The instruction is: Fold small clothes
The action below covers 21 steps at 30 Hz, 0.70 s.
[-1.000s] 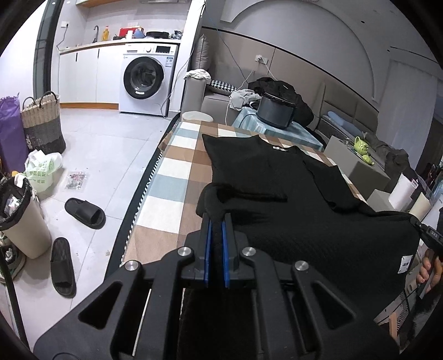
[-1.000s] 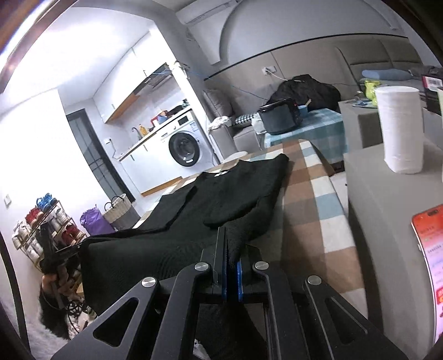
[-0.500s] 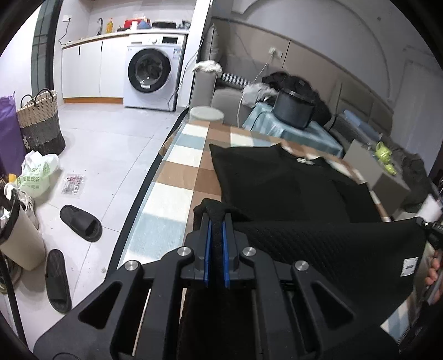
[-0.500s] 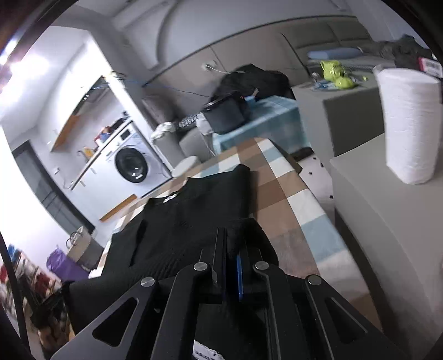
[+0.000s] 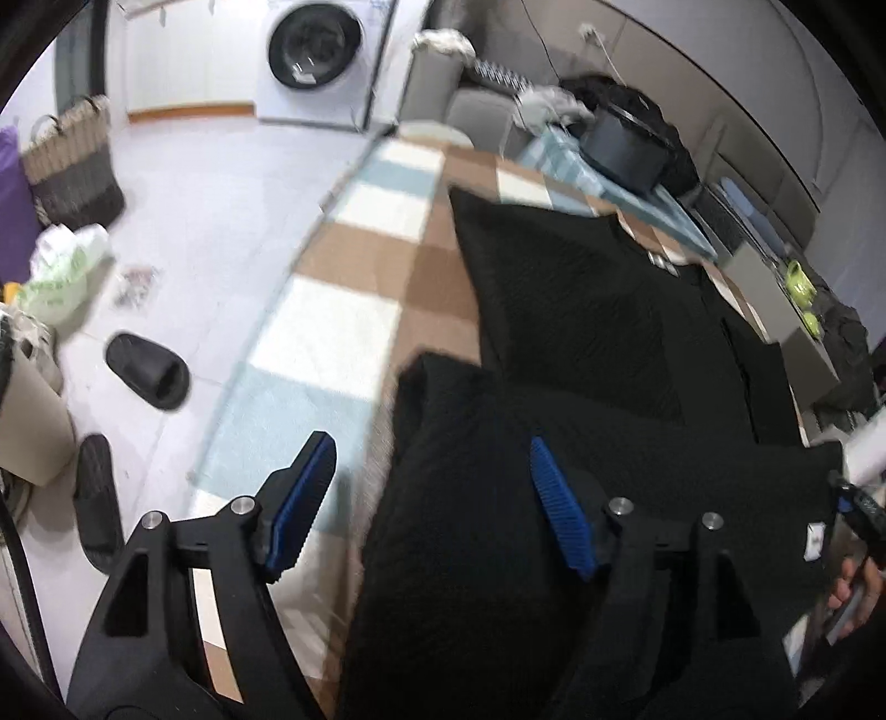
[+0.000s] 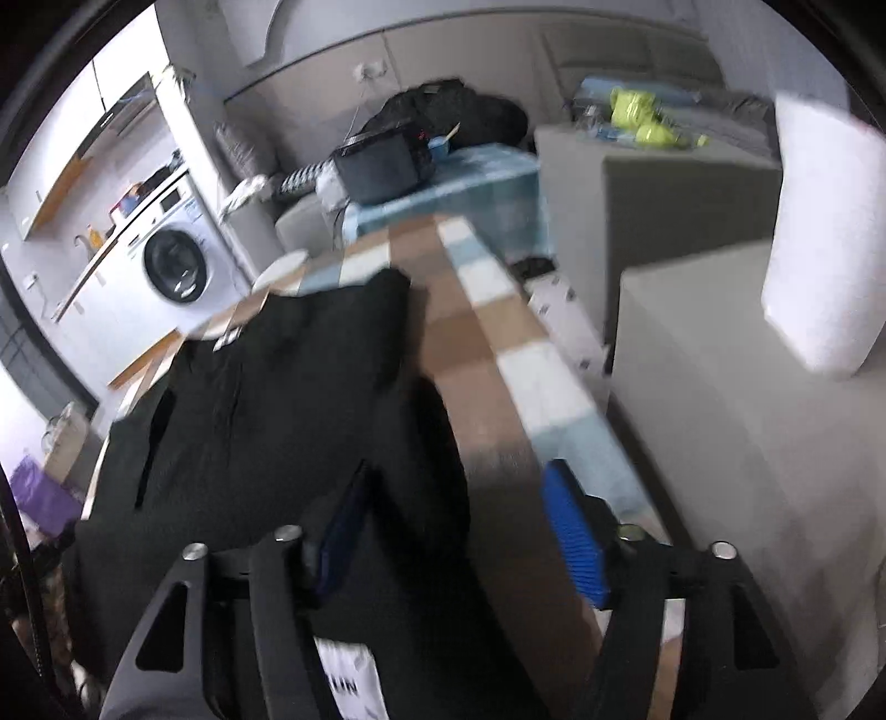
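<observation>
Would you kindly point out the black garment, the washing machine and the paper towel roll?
black garment (image 5: 581, 310): left wrist view, on its flat upper panel.
washing machine (image 5: 310, 41): left wrist view, on the round door.
paper towel roll (image 6: 825, 232): right wrist view, on its white side.

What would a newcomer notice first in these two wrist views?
The black garment dominates, spread over the checked cloth of the table, its near edge folded back over itself. In front of each camera a hand-held gripper is opening, blue pads apart: the left hand-held gripper and the right hand-held gripper, with black fabric lying loose between the pads. A white washing machine stands in the background.
</observation>
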### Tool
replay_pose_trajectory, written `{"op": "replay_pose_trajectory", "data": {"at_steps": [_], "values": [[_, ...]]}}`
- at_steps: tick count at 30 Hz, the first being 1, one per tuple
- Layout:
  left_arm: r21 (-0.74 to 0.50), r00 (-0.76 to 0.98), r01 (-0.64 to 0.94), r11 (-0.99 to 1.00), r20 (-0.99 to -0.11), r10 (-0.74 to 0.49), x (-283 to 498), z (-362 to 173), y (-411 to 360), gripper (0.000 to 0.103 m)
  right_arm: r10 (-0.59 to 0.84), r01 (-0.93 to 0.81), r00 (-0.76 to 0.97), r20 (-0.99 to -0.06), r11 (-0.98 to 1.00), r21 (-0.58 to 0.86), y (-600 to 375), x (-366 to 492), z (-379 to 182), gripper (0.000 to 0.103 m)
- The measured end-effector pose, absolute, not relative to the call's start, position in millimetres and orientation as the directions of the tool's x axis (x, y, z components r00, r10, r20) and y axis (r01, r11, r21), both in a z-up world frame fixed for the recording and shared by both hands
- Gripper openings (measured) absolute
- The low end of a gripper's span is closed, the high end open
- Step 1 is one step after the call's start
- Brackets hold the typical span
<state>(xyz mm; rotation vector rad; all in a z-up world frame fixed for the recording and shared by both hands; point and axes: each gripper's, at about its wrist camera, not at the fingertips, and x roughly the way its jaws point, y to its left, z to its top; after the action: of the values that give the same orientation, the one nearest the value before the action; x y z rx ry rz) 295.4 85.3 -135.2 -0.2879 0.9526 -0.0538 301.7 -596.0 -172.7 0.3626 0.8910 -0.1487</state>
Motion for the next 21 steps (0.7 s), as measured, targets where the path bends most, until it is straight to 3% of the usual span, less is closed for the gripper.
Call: {"op": "replay_pose_trajectory", "data": {"at_steps": [4, 6, 8, 11, 21], "values": [[-0.232, 0.582, -0.043, 0.972, -0.797, -0.165, 303, -142, 69, 0.067, 0.108, 0.18, 0.603, -0.791, 0.947, 0.267, -583, 308, -184, 0.064], [-0.227, 0.579, -0.027, 0.974, -0.797, -0.17, 305, -142, 62, 0.055, 0.111, 0.144, 0.604, -0.789, 0.959, 0.245, -571, 312, -183, 0.055], [-0.223, 0.576, -0.012, 0.975, -0.798, -0.175, 307, -144, 56, 0.033, 0.086, 0.133, 0.595, -0.799, 0.97, 0.204, -561, 318, -183, 0.041], [-0.234, 0.582, 0.01, 0.972, -0.789, -0.196, 303, -144, 51, 0.024, 0.083, 0.112, 0.571, -0.817, 0.978, 0.177, -553, 324, -186, 0.025], [-0.19, 0.571, 0.043, 0.981, -0.801, -0.18, 258, -139, 54, 0.023, 0.121, 0.084, 0.532, -0.838, 0.977, 0.194, -546, 291, -185, 0.023]]}}
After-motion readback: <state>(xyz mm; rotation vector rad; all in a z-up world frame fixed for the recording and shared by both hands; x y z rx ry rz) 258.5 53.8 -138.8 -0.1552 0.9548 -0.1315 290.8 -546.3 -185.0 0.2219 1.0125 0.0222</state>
